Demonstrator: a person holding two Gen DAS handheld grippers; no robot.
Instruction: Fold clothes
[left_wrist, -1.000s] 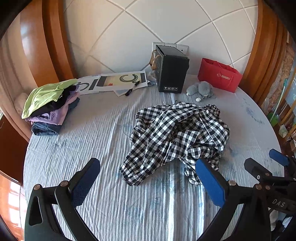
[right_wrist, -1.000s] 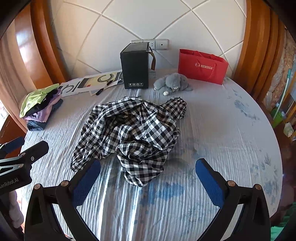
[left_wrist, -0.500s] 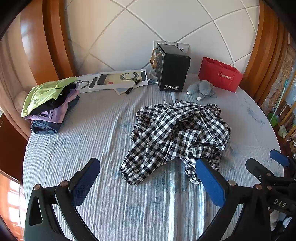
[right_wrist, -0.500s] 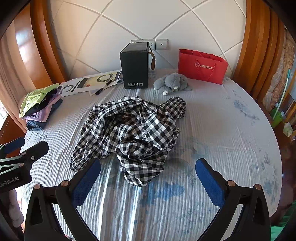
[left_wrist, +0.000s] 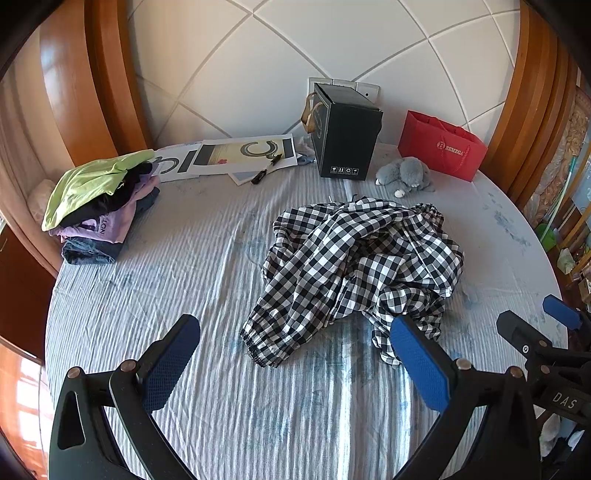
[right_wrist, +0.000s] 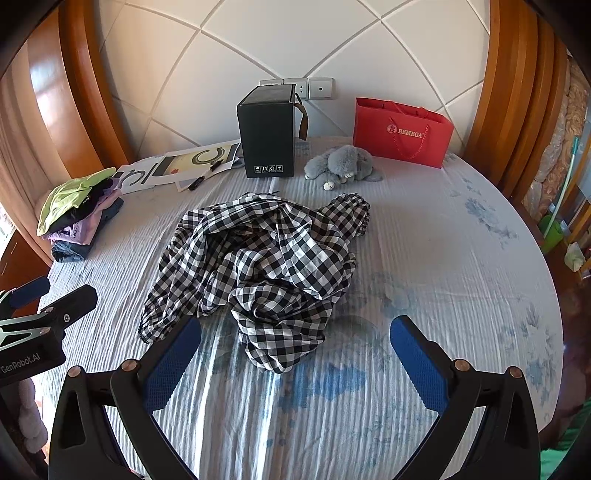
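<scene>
A crumpled black-and-white checked garment (left_wrist: 354, 273) lies in a heap on the pale blue bedsheet (left_wrist: 184, 288); it also shows in the right wrist view (right_wrist: 262, 266). My left gripper (left_wrist: 295, 354) is open and empty, just short of the garment's near cuff. My right gripper (right_wrist: 295, 354) is open and empty, above the sheet just in front of the heap's near edge. Each gripper shows at the edge of the other's view.
A stack of folded clothes (left_wrist: 99, 206) sits at the far left. At the headboard stand a black box (left_wrist: 347, 136), a red paper bag (left_wrist: 443, 147), a grey plush toy (left_wrist: 404, 175) and printed sheets with a pen (left_wrist: 243, 153). The bed edge curves at right.
Both grippers have edged slightly forward toward the garment and stay open. The garment has not moved.
</scene>
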